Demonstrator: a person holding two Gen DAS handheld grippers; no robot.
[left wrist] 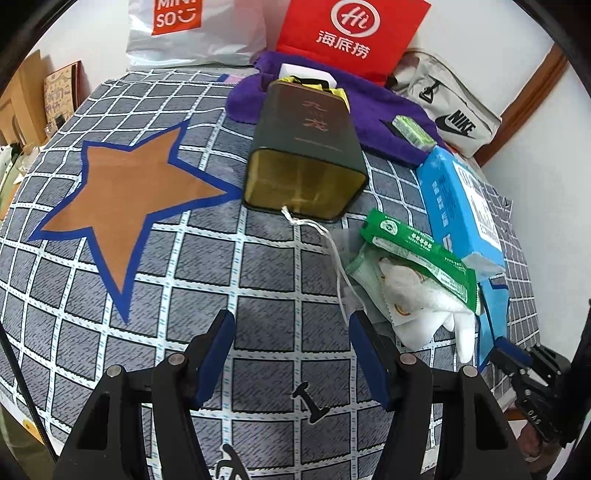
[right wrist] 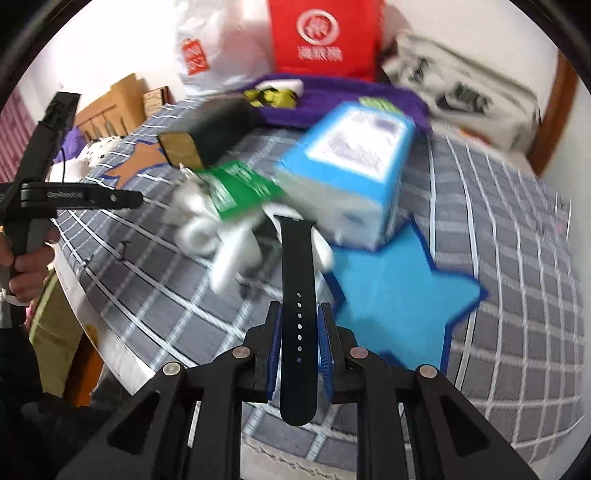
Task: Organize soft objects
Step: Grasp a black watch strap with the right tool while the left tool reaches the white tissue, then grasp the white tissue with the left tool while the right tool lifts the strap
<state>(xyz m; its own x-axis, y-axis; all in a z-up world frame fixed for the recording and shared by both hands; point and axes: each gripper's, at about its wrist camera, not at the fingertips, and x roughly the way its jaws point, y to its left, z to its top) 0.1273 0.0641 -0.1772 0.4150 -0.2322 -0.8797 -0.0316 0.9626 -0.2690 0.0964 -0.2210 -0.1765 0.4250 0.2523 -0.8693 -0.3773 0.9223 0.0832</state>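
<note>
Watch strap (right wrist: 298, 314), black and perforated, runs lengthwise between the two blue pads of the right tool (right wrist: 299, 336), which is clamped on it; the far end of the strap reaches forward over the checked cloth (right wrist: 517, 295) toward a white soft toy (right wrist: 225, 254) lying just ahead and slightly left of the tool. The right wrist view is blurred, so finer detail is hard to read. Behind the toy, a green packet (right wrist: 240, 188) rests across it, and a blue box (right wrist: 354, 166) stands ahead and to the right, its near corner over a blue star (right wrist: 399, 306) printed on the cloth. The star lies immediately right of the tool.

The left tool (left wrist: 291, 332) hangs released above the cloth (left wrist: 258, 266), its blue pads well apart with nothing between them. Straight ahead of it lies a dark green tin (left wrist: 306, 147) on its side, open gold mouth facing the tool, with a white string (left wrist: 332, 251) trailing from the mouth back toward the right pad. Ahead and to the left is an orange star (left wrist: 129, 195) outlined in blue. To the right of this tool sit the soft toy (left wrist: 424, 310), the green packet (left wrist: 417, 251) over it, and the blue box (left wrist: 458, 206) beyond. Farther ahead, a purple towel (left wrist: 373, 107) lies under the tin's far end, with a red bag (left wrist: 351, 33) against the wall.
</note>
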